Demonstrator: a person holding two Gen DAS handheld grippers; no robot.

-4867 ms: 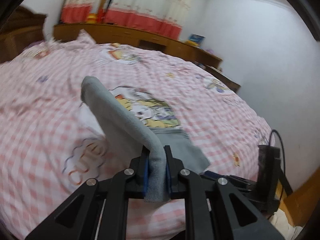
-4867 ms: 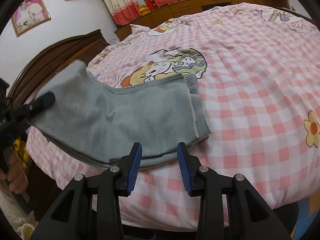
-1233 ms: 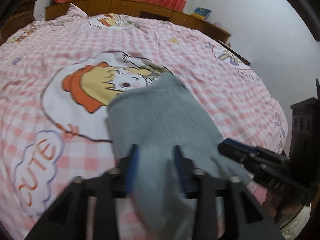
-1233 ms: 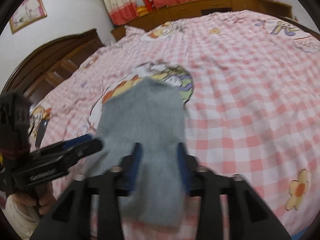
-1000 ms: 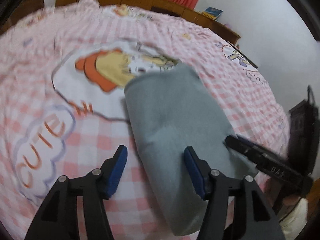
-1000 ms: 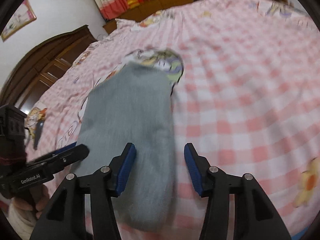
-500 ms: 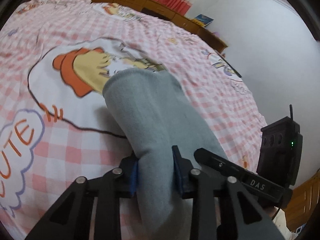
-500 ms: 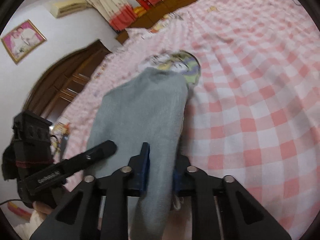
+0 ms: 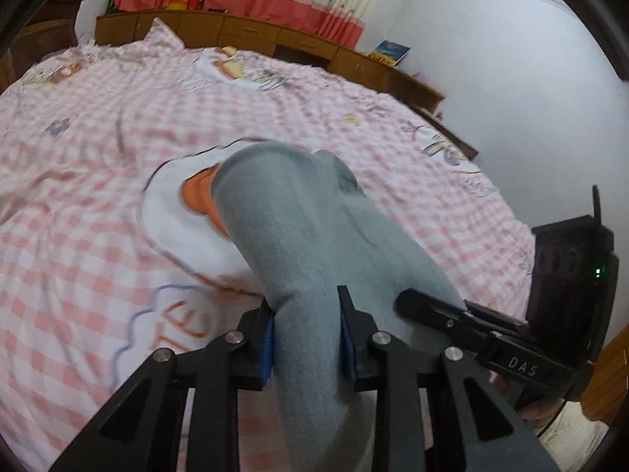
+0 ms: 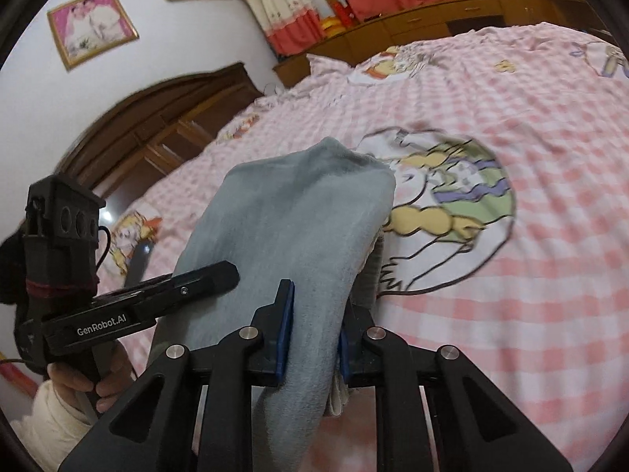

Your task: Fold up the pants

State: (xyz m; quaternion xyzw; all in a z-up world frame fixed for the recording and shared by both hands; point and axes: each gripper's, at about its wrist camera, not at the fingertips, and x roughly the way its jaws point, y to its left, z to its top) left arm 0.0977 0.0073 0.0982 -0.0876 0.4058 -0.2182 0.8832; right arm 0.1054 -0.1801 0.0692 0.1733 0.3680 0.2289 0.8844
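Note:
The grey pants (image 9: 298,236) are folded into a thick bundle and held above the pink checked bedspread (image 9: 98,118). My left gripper (image 9: 306,334) is shut on the near edge of the bundle. My right gripper (image 10: 312,326) is shut on the same near edge from the other side; the pants (image 10: 298,212) arch up and away from it. The right gripper also shows at the lower right of the left wrist view (image 9: 440,306), and the left gripper at the left of the right wrist view (image 10: 204,275). The bundle's far end hangs free.
The bedspread (image 10: 530,118) carries cartoon prints. A dark wooden headboard (image 10: 157,118) stands on the left in the right wrist view. Low wooden cabinets (image 9: 255,35) and curtains run along the far wall. A white wall (image 9: 530,78) is on the right.
Both grippers were open over the folded pants a second ago, then shut on its near edge. They have since lifted the bundle off the bedspread.

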